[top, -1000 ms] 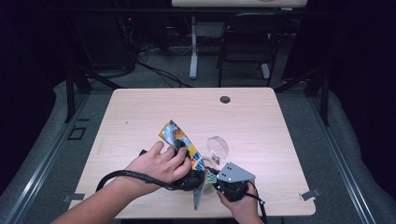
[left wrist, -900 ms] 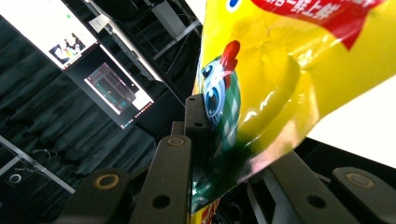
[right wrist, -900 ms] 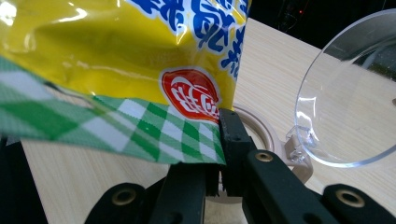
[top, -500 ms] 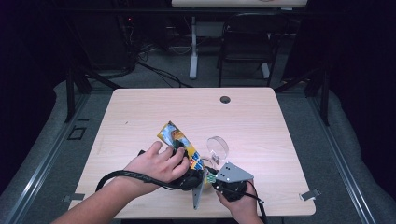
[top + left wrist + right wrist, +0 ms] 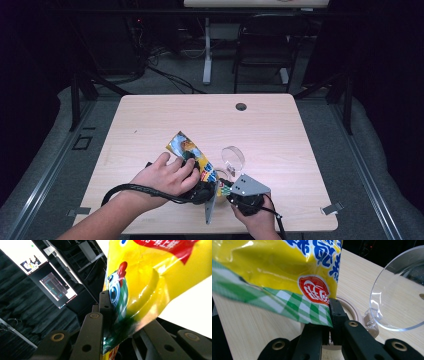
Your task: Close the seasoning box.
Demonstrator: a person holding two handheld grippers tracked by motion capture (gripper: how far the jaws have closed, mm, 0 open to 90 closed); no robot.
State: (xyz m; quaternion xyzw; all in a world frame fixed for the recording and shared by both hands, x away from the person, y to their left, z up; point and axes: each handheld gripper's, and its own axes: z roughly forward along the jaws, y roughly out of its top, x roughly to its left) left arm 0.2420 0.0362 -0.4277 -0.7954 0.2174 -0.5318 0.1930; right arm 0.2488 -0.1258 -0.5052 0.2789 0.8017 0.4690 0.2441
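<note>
High view: near the table's (image 5: pixel 150 115) front edge, a yellow snack bag (image 5: pixel 186 148) held up off the wood between both tools, close by a round container with its clear hinged lid (image 5: pixel 233 159) flipped open. Left gripper (image 5: pixel 120 325) clamped on one part of the bag's edge, foil pinched between its black jaws; right gripper (image 5: pixel 329 322) clamped tight on the green-checked seam (image 5: pixel 294 307), just in front of the container's rim (image 5: pixel 352 308). Likely step in hand: tearing or pulling the bag open over that container. To do it well: keep both grips on the sealed strip itself, not on the puffed body; pull apart slowly and evenly; hold the opening above the rim, clear of the lid, to avoid spilling onto the table.
</note>
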